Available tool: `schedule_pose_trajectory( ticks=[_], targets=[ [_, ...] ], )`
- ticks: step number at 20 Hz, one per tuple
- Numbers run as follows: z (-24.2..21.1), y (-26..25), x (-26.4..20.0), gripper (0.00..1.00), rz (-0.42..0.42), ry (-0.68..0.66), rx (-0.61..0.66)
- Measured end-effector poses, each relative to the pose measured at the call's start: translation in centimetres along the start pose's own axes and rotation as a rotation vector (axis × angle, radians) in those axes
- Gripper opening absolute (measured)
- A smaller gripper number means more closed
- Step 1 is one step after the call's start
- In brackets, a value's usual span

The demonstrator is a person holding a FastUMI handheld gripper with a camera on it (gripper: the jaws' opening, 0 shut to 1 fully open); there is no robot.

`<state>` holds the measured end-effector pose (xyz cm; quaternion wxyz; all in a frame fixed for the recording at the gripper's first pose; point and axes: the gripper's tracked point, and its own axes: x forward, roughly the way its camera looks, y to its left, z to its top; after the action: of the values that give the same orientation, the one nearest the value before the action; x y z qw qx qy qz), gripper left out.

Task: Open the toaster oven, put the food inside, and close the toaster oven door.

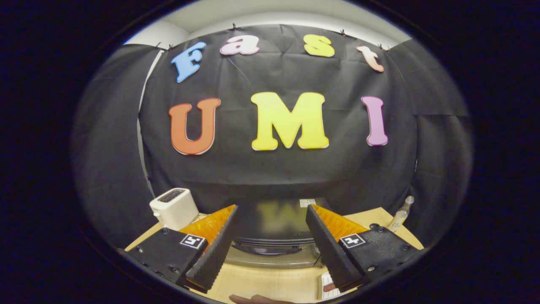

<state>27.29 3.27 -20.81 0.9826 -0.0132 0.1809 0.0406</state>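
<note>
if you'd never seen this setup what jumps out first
The open tongs, with their two black fingers spread wide, frame the toaster oven, which sits just ahead of them on the wooden table with its door shut. A white pop-up toaster stands beyond the left finger, and a small clear bottle beyond the right one.

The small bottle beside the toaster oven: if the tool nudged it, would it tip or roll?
The bottle stands upright on the table, tall and narrow, so a nudge near its cap would probably topple it. It looks round, so once down it may well roll. The tool is open, with the toaster oven just ahead.
</note>
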Motion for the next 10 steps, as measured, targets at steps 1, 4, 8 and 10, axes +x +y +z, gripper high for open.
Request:
schedule_pose_trajectory(
  ticks=[1, 4, 8, 10],
  targets=[
    [-1.2, 0.2, 1.4, 1.0, 0.009, 0.035, -0.009],
    [-4.7, -0.5, 4.9, 1.0, -0.02, 0.142, 0.004],
    [-8.4, 0.0, 6.6, 1.0, 0.003, 0.273, 0.018],
    [-8.1, 0.2, 6.5, 1.0, -0.01, 0.242, -0.021]
  ],
)
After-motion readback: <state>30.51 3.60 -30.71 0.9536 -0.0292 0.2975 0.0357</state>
